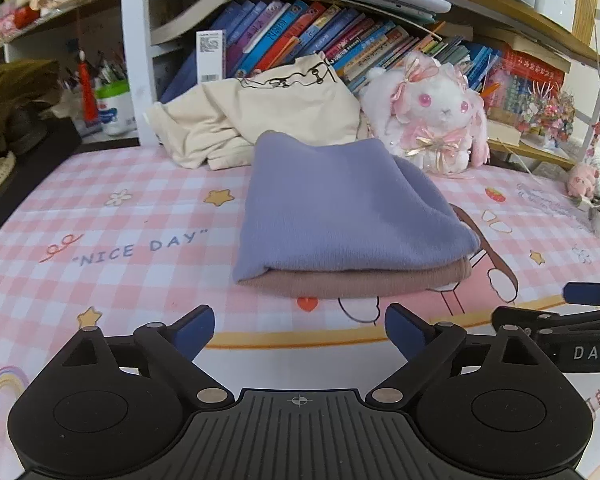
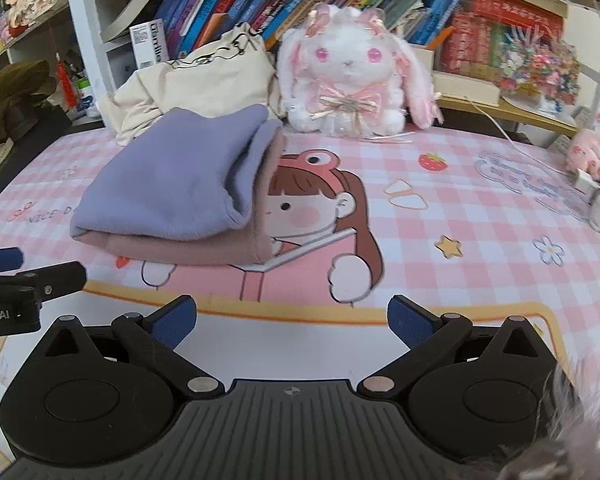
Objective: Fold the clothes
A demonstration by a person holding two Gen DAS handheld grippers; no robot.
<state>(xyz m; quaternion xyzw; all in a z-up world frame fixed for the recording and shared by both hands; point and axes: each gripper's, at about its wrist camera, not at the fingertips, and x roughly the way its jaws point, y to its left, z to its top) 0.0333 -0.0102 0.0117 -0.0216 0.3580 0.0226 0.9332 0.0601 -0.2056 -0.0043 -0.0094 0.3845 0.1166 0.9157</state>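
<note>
Left tool hangs low over the surface, its two blue pads spread wide with nothing between them. Right tool sits alongside, likewise spread and empty-handed. Straight ahead of the left tool, dead on its centre line, lies the folded stack: a lavender garment squared up on top of a dusty-pink garment, whose folded edge faces the tool. From the right tool the same stack lies ahead and off to its left, so the left tool is the nearer and better lined up of the two. The stack's long axis runs away from the tools toward the plush rabbit. Beyond the stack, just left of the rabbit, a cream garment lies in a loose heap against the bookshelf; I'd say it's rumpled, not folded, though its far side is hidden. So two pieces lie folded and stacked, one lies bunched. If the cream one is next, it's a reach past the stack, and the left tool has the straighter line.
</note>
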